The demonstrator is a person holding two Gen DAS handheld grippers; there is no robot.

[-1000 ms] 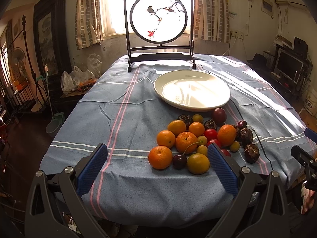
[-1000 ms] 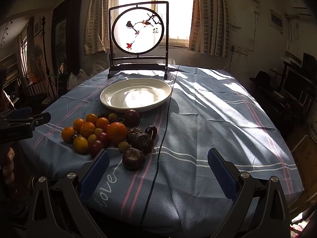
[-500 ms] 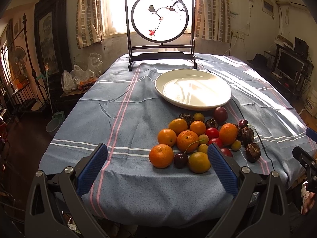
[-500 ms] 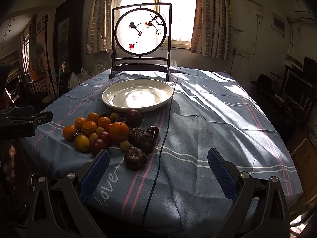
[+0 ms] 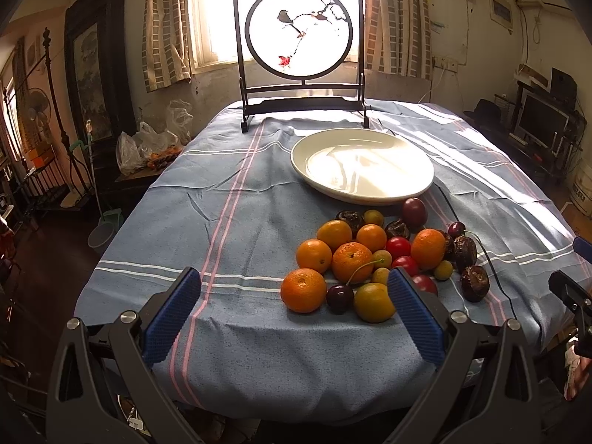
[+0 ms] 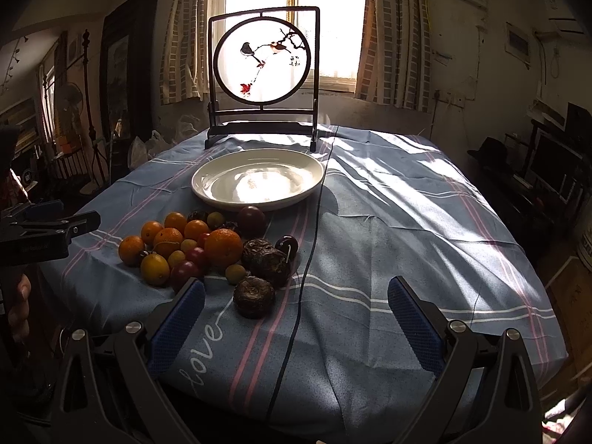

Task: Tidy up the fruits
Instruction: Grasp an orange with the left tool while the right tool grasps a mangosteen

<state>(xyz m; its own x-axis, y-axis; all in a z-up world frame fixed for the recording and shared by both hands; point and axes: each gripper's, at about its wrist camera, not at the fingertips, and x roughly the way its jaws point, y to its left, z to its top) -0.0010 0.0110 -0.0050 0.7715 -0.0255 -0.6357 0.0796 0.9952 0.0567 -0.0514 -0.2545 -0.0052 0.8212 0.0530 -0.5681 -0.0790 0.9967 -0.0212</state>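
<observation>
A heap of fruit [image 5: 370, 255] lies on the blue striped tablecloth: several oranges, red cherry tomatoes, small yellow fruits, dark cherries and brown wrinkled fruits. An empty white plate [image 5: 362, 165] sits just behind it. My left gripper [image 5: 294, 309] is open and empty at the table's near edge, with the nearest orange [image 5: 303, 290] between its fingers' line of sight. In the right wrist view the heap [image 6: 207, 248] lies left of centre in front of the plate [image 6: 259, 178]. My right gripper [image 6: 296, 318] is open and empty, a brown wrinkled fruit [image 6: 254, 296] just ahead.
A framed round bird screen [image 5: 299, 48] stands at the table's far end. A thin black cable [image 6: 307, 259] runs along the cloth beside the fruit. The left gripper shows at the left edge of the right wrist view [image 6: 48, 229]. Furniture and bags line the room's walls.
Both grippers have drifted slightly forward toward the table. The fruit and plate have not moved.
</observation>
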